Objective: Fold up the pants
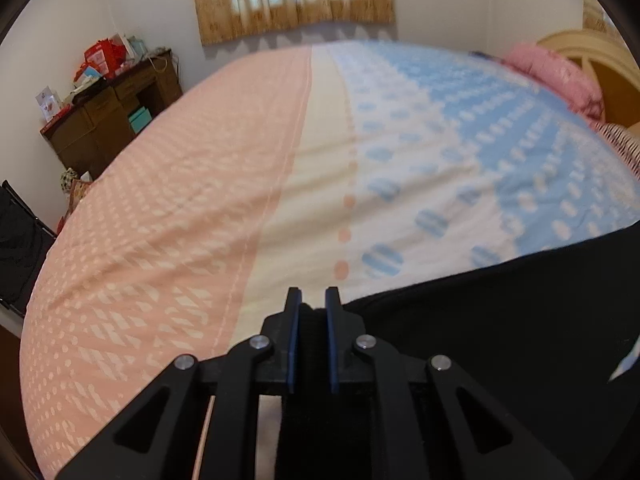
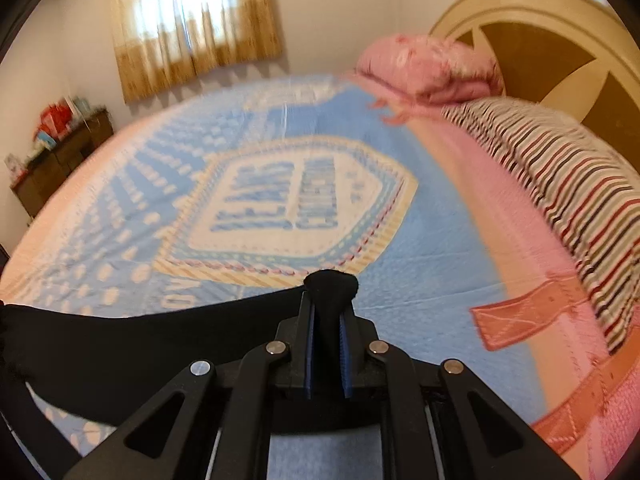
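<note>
A: Left wrist view: what does the left gripper (image 1: 313, 300) have?

B: Its two fingers are clamped on a fold of the black pants (image 1: 500, 320), which stretch off to the right above the bedspread (image 1: 180, 200).

A: And the right wrist view?

B: The right gripper (image 2: 330, 304) is clenched on the pants (image 2: 120, 340) too; a bunched bit pokes out past the fingertips. The cloth runs left, over the blue part of the bedspread (image 2: 440, 240). A striped pillow (image 2: 560, 184) lies to the right, a pink one (image 2: 428, 68) behind it.
</note>
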Demonstrator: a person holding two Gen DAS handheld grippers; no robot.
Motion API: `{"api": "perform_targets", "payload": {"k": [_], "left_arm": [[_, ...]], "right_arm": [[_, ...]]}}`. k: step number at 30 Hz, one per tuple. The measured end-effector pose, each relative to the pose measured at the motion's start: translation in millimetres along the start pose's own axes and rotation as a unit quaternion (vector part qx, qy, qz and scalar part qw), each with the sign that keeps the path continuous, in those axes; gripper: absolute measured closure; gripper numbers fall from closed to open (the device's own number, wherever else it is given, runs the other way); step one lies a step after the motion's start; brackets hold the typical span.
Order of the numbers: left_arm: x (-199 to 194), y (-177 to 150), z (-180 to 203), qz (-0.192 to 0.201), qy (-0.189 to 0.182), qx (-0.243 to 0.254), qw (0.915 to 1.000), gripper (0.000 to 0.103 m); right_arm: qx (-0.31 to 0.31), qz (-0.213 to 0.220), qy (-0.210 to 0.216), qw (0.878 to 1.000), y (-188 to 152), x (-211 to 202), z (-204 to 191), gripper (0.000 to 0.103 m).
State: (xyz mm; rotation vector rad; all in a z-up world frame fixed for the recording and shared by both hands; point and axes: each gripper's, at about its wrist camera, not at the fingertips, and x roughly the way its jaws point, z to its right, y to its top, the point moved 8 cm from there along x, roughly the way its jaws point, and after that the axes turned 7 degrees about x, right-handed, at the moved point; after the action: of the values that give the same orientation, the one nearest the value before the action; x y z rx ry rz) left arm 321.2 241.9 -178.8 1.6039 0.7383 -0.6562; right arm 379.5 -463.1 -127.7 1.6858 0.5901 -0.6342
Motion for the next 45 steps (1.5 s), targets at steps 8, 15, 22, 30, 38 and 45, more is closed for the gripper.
{"api": "perform_targets", "payload": {"k": [8,15,22,30,38,45], "left_arm": [[-46.5,3.6,-7.4,0.065,-0.056,-0.039,0.9955,0.091],[-88.2,-14.8,-4.7,0.111,-0.102,-0.046,0.9875,0.091],[-111.9,-54.5,2.9,0.129,-0.141,-0.039,0.9807,0.091],[-114.4,-94.6,-2.1,0.122,-0.157,-0.039,0.9793,0.091],[-112.7,-129.0,10.4,0.113,-0.158,0.006,0.981,0.091],[-116.3,-142.8,4.0,0.113,-0.147,0.008,0.9827,0.085]], "right_arm": [[0.024,0.089,0.031,0.995,-25.0,-74.8,18.1,0.094],[0.032,0.118,0.037,0.992,-65.9,-124.1,38.2,0.094],[0.039,0.131,0.053,0.989,-109.4,-163.2,52.1,0.094],[0.066,0.118,0.026,0.99,-152.8,-179.4,82.0,0.097],[0.11,0.096,-0.014,0.989,-181.5,-181.4,118.3,0.097],[0.073,0.108,-0.033,0.991,-169.8,-209.4,63.2,0.064]]}}
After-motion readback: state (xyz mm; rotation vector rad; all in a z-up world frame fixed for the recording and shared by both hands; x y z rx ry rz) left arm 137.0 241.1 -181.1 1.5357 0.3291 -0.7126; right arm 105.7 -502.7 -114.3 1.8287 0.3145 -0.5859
